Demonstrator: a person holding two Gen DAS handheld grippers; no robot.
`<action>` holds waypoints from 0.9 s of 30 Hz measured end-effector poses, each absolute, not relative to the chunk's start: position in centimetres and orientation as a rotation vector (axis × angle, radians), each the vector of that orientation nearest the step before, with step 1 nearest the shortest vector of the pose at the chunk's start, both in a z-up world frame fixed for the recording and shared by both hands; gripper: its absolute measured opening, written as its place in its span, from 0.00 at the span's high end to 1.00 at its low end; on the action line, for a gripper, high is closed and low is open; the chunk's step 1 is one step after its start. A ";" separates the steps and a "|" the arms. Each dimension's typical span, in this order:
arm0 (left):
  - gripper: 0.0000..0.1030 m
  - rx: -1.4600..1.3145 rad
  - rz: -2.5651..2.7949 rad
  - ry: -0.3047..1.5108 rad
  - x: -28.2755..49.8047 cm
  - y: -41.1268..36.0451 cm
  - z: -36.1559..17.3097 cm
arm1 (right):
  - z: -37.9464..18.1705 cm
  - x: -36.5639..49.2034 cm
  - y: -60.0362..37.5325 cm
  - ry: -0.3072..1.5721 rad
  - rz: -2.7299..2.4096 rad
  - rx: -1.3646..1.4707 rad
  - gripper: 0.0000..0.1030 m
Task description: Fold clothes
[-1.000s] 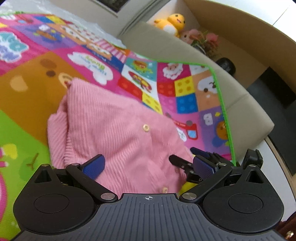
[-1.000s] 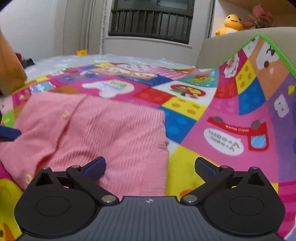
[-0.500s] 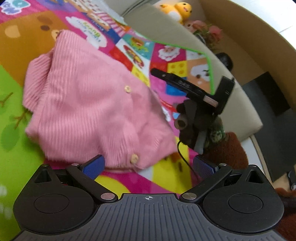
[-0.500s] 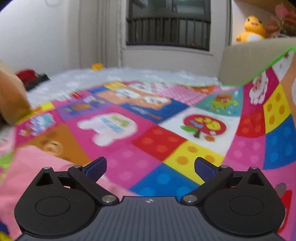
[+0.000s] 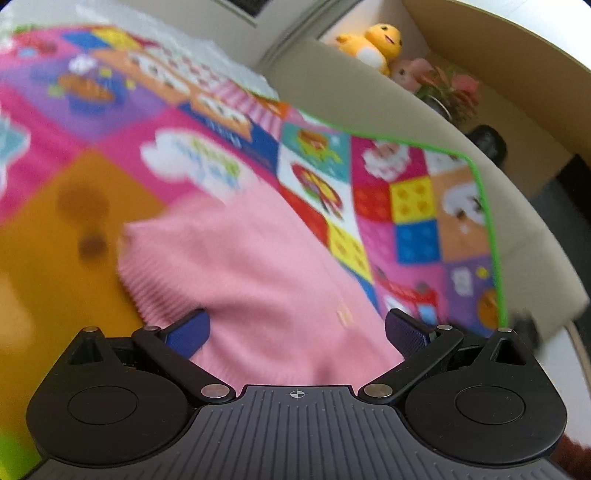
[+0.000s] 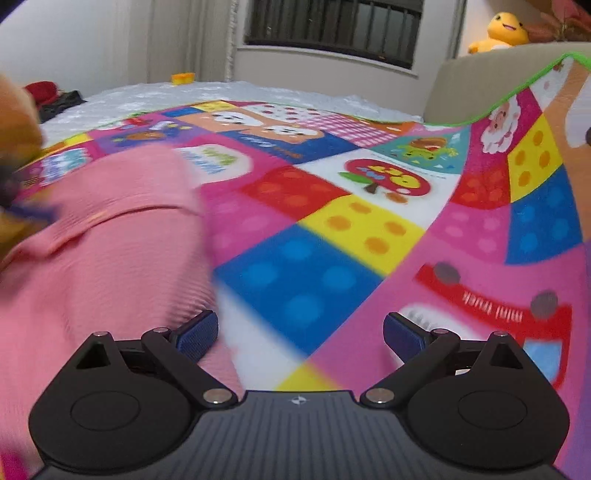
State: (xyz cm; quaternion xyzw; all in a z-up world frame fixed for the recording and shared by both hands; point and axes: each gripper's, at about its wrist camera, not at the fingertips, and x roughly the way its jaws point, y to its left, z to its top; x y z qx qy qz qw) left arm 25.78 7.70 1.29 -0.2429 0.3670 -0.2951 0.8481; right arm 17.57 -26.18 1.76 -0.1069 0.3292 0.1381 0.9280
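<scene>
A pink ribbed knit cardigan (image 5: 258, 280) with small pale buttons lies in a folded bundle on a brightly coloured patchwork play mat (image 5: 417, 206) with cartoon pictures and a green edge. In the left wrist view the left gripper (image 5: 297, 330) hangs over the near edge of the cardigan, its jaws spread wide with the blue pads on either side of the pink knit and nothing held between them. The view is blurred, so whether the pads touch the fabric cannot be told

In the right wrist view the right gripper (image 6: 300, 334) is also wide open and holds nothing. Its left pad is over the right edge of the cardigan (image 6: 107, 258), while its right pad is over bare mat (image 6: 306, 280). At the far left edge of that view there is a blurred orange and dark shape, too smeared to identify

Beyond the mat stands a beige padded headboard (image 5: 369, 99), and behind it a yellow plush duck toy (image 5: 376, 40) sits beside a pot of pink flowers (image 5: 450, 88). A dark barred window (image 6: 332, 26) is on the far wall
</scene>
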 end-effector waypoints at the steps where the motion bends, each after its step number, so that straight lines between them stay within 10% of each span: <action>1: 0.00 -0.496 -0.612 0.765 26.4 7.6 1.6 | 1.8 16.3 -25.7 0.672 0.304 -0.223 0.05; 27: 0.00 -0.270 -0.441 0.769 17.3 5.7 0.0 | 3.4 14.1 -21.5 0.619 0.381 -0.214 0.00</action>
